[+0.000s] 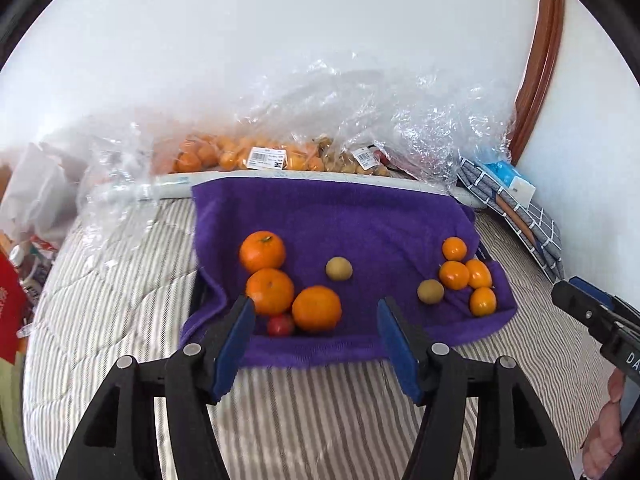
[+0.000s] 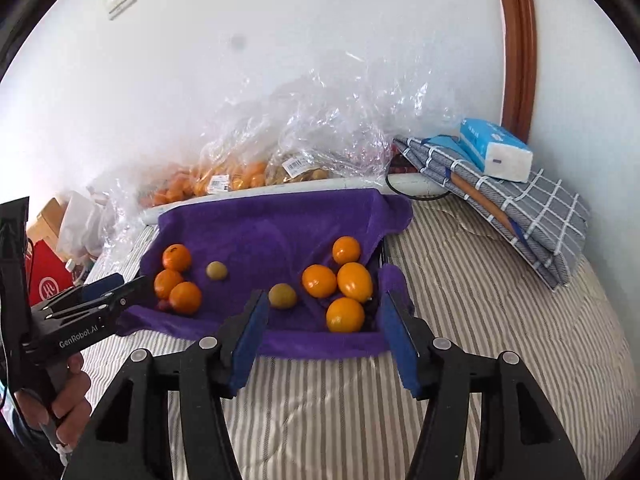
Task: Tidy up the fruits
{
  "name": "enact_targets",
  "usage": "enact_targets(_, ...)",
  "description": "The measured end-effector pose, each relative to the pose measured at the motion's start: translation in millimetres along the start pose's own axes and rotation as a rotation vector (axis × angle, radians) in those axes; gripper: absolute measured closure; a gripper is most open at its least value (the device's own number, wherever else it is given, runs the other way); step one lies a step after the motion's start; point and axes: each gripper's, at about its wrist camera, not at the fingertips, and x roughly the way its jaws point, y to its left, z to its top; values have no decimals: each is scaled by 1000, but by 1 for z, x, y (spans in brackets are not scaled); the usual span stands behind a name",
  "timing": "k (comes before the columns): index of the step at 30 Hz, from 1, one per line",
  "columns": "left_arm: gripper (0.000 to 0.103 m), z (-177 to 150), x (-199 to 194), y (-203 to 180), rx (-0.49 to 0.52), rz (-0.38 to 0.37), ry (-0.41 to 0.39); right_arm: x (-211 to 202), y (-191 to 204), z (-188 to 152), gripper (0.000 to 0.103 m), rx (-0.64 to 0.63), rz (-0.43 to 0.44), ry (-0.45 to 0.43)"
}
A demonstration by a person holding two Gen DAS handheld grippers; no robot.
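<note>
We see the left hand-held gripper [image 1: 316, 312] and right hand-held gripper [image 2: 324, 306] both spread and empty above the purple towel [image 1: 340, 216], where oranges [image 1: 270, 291] and kumquats [image 2: 355, 282] lie in separate clusters.

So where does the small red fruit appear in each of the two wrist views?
Left wrist view: the small red fruit sits low and left of centre, under two large oranges.
Right wrist view: only a sliver shows at left, behind the orange cluster.
Shared landmark: the purple towel, where it lies at the near left edge.
</note>
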Motion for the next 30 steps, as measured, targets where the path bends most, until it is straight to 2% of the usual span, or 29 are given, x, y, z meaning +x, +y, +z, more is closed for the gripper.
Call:
enact_targets(6, 33, -25, -53, -2, 8, 25, -24, -59, 11, -19, 44, 23, -11, -36)
enact_targets(9, 28, -39, -80, -3, 12, 48, -56, -82, 16, -32, 31, 21, -51, -56)
enact_targets(11, 25, -47, -96, -1, 5, 47, -70, -101, 20, -42, 27, 18, -81, -86)
enact_targets(13, 22, -55, -112, 0, -1, 49, -88, -114, 22, -49, 18, 15, -83, -110)
enact_targets(21, 15, -77, -157, -4, 7, 66, -149, -153, 29, -75, 2, 1, -97, -144)
enact_targets(25, 14, -82, -167, -7, 19, 81, -174, -161, 28, -83, 2, -6, -117, -135)
enact_targets(30, 14, -85, -170, -5, -3, 64, -174, -165, 27, -89, 2, -3, -121, -133)
